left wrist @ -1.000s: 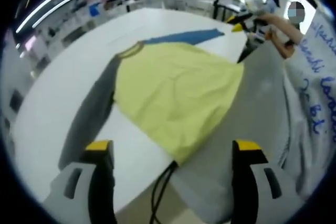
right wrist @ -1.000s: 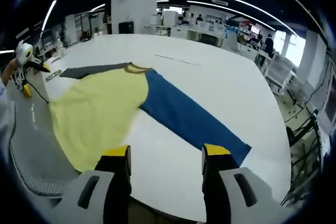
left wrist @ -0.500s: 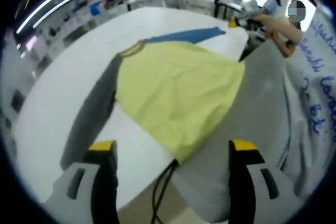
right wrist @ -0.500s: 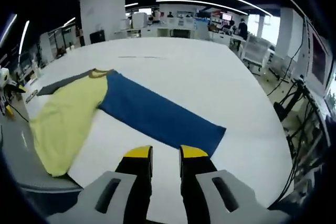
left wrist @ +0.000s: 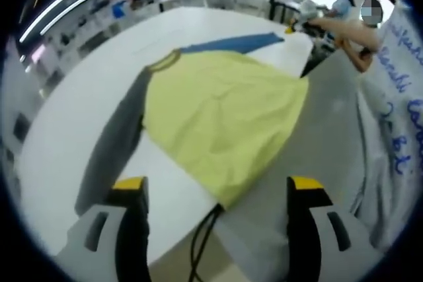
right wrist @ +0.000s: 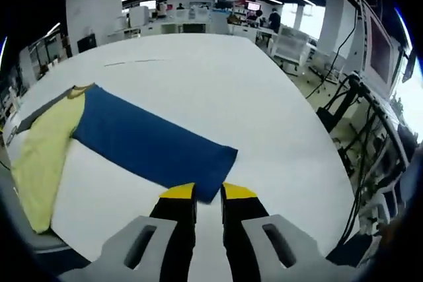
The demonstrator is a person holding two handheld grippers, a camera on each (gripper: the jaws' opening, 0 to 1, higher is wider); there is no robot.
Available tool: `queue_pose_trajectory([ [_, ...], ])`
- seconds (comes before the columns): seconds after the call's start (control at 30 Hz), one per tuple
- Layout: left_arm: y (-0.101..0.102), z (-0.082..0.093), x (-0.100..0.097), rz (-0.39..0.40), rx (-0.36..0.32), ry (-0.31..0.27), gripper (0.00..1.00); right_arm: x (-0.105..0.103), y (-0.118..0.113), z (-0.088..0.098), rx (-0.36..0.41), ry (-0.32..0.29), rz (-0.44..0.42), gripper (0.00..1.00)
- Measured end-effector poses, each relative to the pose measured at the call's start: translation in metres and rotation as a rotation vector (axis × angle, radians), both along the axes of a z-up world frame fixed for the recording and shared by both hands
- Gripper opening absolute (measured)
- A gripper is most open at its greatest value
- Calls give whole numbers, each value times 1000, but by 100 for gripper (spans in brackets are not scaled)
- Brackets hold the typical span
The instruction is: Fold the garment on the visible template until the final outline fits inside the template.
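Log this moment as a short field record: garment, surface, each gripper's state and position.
garment: yellow-bodied shirt with a dark grey sleeve and a blue sleeve, spread flat and unfolded
surface: large white table
left gripper: jaws wide apart, holding nothing, near the shirt's hem corner
right gripper: jaws nearly closed at the blue sleeve's cuff corner; whether they pinch the cloth cannot be told
fold progress: no fold visible yet

The garment (left wrist: 221,120) has a plain yellow body, 1 grey sleeve (left wrist: 112,156) and 1 blue sleeve (right wrist: 149,140), with an olive collar (left wrist: 165,61). The tabletop (right wrist: 198,77) is white. Each claw's fingertips (right wrist: 177,193) are yellow.
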State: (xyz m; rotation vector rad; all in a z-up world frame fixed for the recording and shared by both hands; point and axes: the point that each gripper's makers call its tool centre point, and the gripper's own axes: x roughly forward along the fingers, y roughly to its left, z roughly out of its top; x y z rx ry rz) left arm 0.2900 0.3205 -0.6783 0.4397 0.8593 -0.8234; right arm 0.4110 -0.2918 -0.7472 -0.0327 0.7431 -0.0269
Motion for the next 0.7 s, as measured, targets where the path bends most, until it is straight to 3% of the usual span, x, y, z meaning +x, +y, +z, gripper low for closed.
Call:
queue_pose_trajectory([
  [0.17, 0, 0, -2, 3, -2, 8, 81, 9, -3, -13, 30, 33, -42, 20],
  [0.23, 2, 0, -3, 8, 2, 12, 81, 15, -12, -19, 23, 39, -87, 17],
  [0.4, 5, 1, -4, 29, 1, 11, 81, 19, -14, -30, 12, 74, -83, 17],
  [0.7, 8, -2, -11, 54, 14, 30, 79, 20, -19, -37, 34, 84, -100, 18],
])
